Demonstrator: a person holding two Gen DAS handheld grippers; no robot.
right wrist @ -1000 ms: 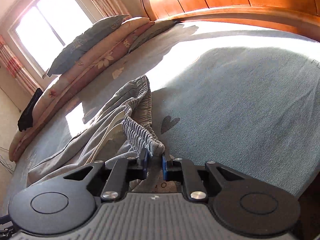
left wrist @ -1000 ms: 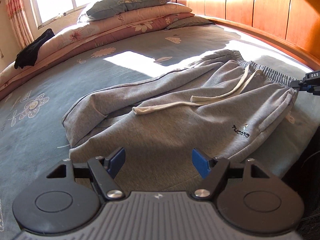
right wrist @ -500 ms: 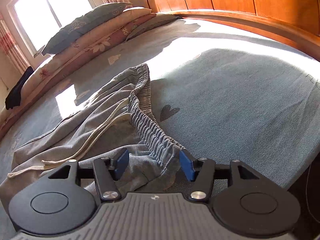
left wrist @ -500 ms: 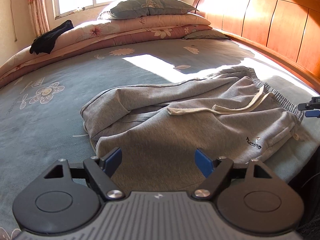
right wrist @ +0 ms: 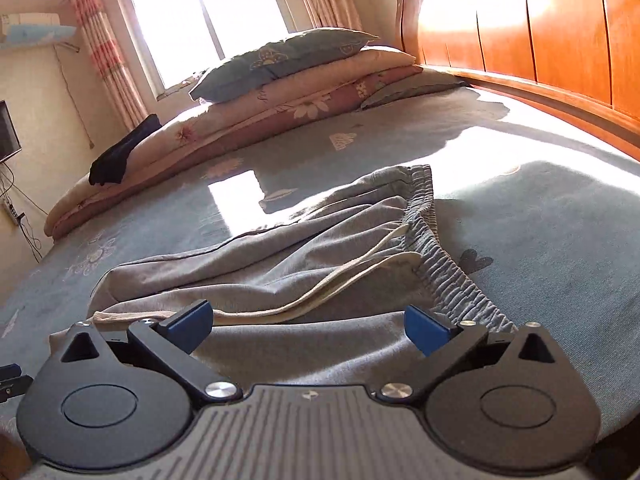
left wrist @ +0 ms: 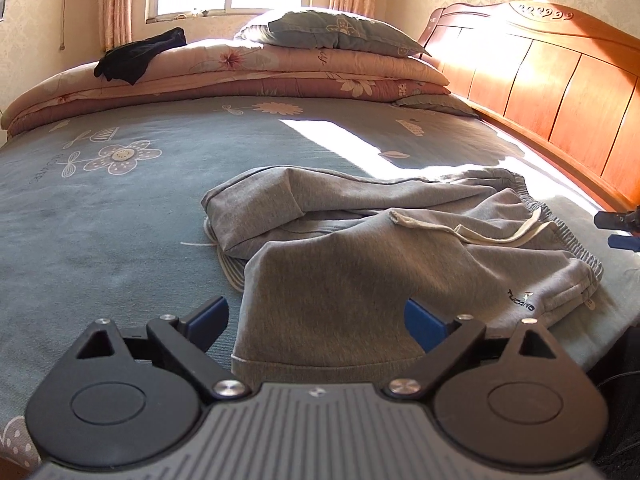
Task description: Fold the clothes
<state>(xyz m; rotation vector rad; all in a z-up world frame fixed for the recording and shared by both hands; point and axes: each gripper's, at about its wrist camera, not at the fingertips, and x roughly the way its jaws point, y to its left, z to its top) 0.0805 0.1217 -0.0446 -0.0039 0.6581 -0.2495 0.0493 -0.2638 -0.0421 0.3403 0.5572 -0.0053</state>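
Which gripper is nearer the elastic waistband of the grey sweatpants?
Right. The right gripper hangs open just off the waistband, its jaws having just opened off it. The left gripper, also open, is over the folded leg end, far from the waistband.

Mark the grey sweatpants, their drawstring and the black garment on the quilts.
grey sweatpants (left wrist: 352,280): left wrist view, near leg panel.
drawstring (right wrist: 320,296): right wrist view, cream cord across the cloth.
black garment (left wrist: 138,56): left wrist view, its middle, draped over the quilts.

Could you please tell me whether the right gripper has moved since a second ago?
Yes. The right gripper let go and backed away from the waistband, toward the bed's near edge; its jaws have just been opening.
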